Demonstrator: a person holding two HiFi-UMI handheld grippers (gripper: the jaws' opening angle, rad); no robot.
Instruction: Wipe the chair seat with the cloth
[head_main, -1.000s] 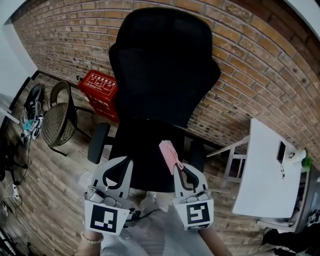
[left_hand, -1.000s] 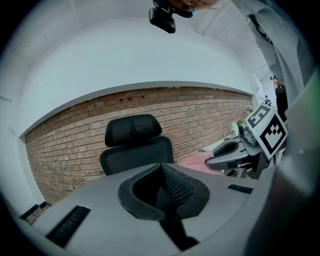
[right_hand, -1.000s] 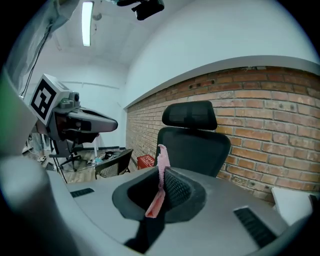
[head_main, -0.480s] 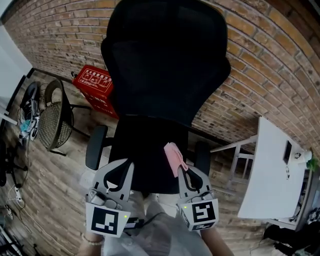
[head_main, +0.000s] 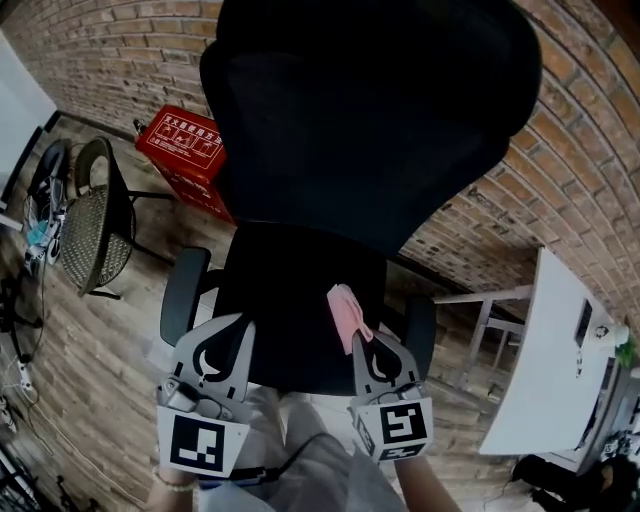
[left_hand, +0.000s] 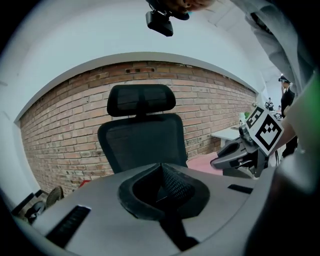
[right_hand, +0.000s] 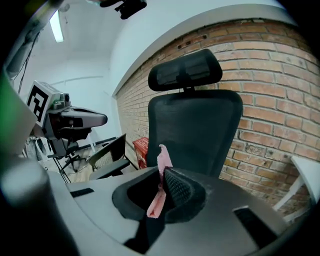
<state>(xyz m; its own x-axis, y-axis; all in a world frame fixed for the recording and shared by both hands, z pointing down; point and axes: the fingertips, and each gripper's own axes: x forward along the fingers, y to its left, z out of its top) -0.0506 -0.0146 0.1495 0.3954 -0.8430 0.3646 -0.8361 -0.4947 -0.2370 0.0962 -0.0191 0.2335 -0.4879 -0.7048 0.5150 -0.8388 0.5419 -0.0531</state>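
A black office chair stands against the brick wall, its seat (head_main: 290, 300) right ahead of both grippers and its mesh back (head_main: 360, 110) rising above. My right gripper (head_main: 362, 335) is shut on a pink cloth (head_main: 346, 315), held above the seat's front right part. The same cloth (right_hand: 159, 187) pokes up between the jaws in the right gripper view. My left gripper (head_main: 232, 330) hovers over the seat's front left edge, jaws shut with nothing between them (left_hand: 161, 175).
A red box (head_main: 185, 150) sits on the floor left of the chair. A small mesh chair (head_main: 85, 215) stands further left. A white table (head_main: 545, 370) is at the right. Armrests (head_main: 180, 295) flank the seat.
The view has closed in on the chair, whose back now fills more of the frame. Both grippers sit slightly lower in the picture, the cloth still held over the seat.
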